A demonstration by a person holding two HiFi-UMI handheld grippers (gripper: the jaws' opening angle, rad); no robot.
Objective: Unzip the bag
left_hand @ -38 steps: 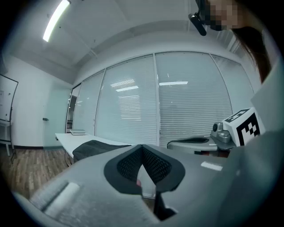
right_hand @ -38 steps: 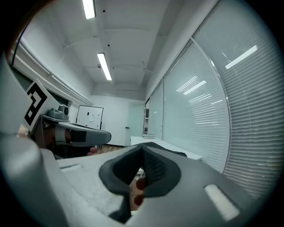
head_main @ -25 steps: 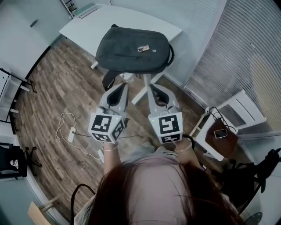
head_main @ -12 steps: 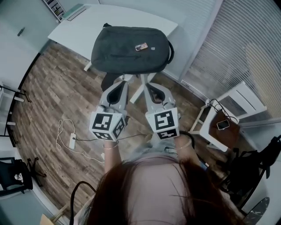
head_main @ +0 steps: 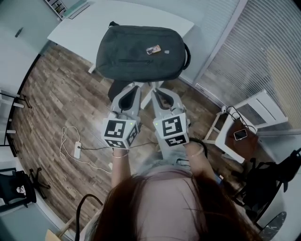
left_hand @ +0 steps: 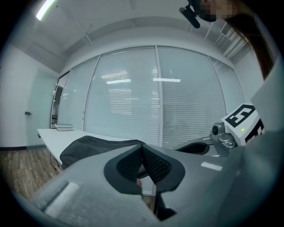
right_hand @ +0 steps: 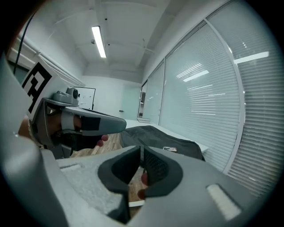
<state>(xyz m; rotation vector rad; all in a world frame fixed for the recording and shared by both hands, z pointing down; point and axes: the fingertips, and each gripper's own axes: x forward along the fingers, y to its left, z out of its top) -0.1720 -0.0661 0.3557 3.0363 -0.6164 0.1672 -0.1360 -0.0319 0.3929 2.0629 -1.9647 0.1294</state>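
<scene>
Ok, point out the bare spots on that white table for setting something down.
The white table is bare left of the dark grey backpack, up to the flat stack at the far corner. A thin strip runs behind the backpack. The near edge is crowded: the backpack covers it.

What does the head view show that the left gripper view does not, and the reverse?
Only the head view: a white power strip on the floor, a phone on the side chair, and the tag on the bag. Only the left gripper view: the ceiling light, and the left claw with its pads closed together. Both: the dark bag on the white table, and the right claw.
</scene>
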